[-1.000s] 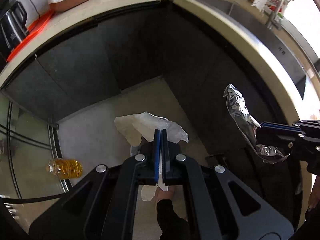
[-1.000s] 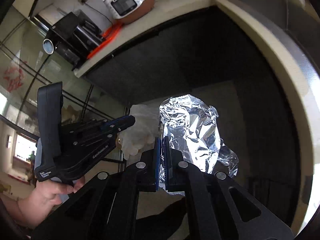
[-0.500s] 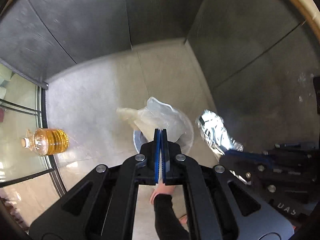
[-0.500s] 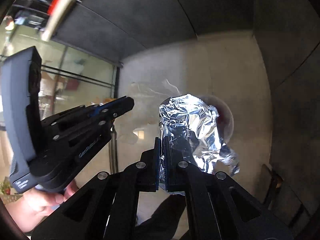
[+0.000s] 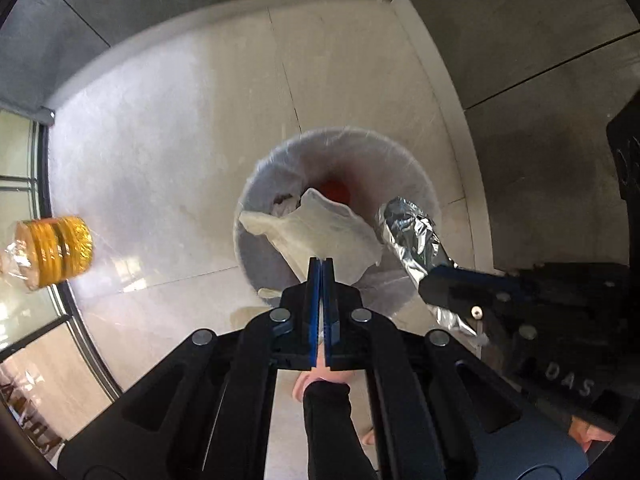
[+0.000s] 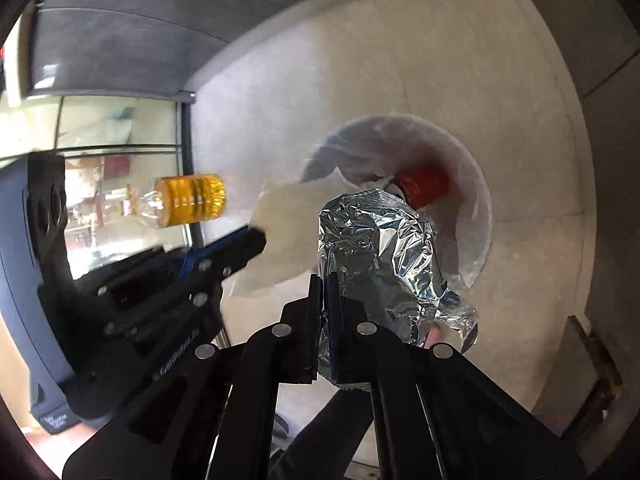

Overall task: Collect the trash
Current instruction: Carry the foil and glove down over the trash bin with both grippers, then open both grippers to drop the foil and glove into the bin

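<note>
Both cams ride the grippers, looking steeply down at the floor. Left wrist cam sits above the trash bin [image 5: 416,172], w/ the right gripper [image 5: 430,282] poking in from its right edge. Right wrist cam looks down from the other side, bin [image 6: 478,184] centre-right, left gripper [image 6: 256,242] at its left. Shared: bin, oil bottle [image 5: 54,250] [image 6: 188,200], pale floor tiles [image 5: 168,140], dark cabinet fronts [image 5: 540,32]. Both hang close over the bin.
</note>
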Demonstrator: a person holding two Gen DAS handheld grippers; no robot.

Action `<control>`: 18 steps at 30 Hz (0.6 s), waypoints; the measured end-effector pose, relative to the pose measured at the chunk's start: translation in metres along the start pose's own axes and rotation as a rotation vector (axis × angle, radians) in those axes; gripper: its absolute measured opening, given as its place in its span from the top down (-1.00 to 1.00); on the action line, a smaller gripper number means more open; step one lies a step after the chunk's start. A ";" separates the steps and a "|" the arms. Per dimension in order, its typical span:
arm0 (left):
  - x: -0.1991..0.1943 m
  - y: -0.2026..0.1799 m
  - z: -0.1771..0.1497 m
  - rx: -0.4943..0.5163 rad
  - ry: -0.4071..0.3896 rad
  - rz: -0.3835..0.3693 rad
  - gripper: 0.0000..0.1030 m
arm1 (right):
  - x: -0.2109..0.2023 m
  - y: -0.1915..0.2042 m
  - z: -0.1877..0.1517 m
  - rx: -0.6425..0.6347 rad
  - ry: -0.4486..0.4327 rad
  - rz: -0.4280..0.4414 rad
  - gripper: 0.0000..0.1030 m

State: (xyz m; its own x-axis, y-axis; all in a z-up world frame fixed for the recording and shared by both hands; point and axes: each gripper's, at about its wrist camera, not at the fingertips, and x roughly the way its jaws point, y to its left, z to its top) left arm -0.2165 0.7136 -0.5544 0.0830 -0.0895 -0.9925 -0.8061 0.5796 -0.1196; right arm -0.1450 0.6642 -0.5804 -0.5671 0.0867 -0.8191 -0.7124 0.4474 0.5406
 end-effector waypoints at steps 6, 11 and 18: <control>0.026 -0.004 -0.006 0.013 0.046 0.019 0.97 | 0.026 -0.014 0.002 0.001 0.026 -0.044 0.71; 0.029 0.000 -0.007 -0.003 0.029 0.036 0.22 | 0.020 -0.019 -0.001 0.002 -0.013 -0.070 0.35; 0.000 -0.001 -0.016 0.001 -0.004 0.028 0.16 | -0.017 -0.024 -0.012 -0.001 -0.085 -0.089 0.32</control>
State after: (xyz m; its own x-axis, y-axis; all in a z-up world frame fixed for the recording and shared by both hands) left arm -0.2253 0.6997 -0.5534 0.0627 -0.0699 -0.9956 -0.8072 0.5831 -0.0918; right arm -0.1230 0.6417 -0.5774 -0.4647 0.1220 -0.8770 -0.7589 0.4555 0.4654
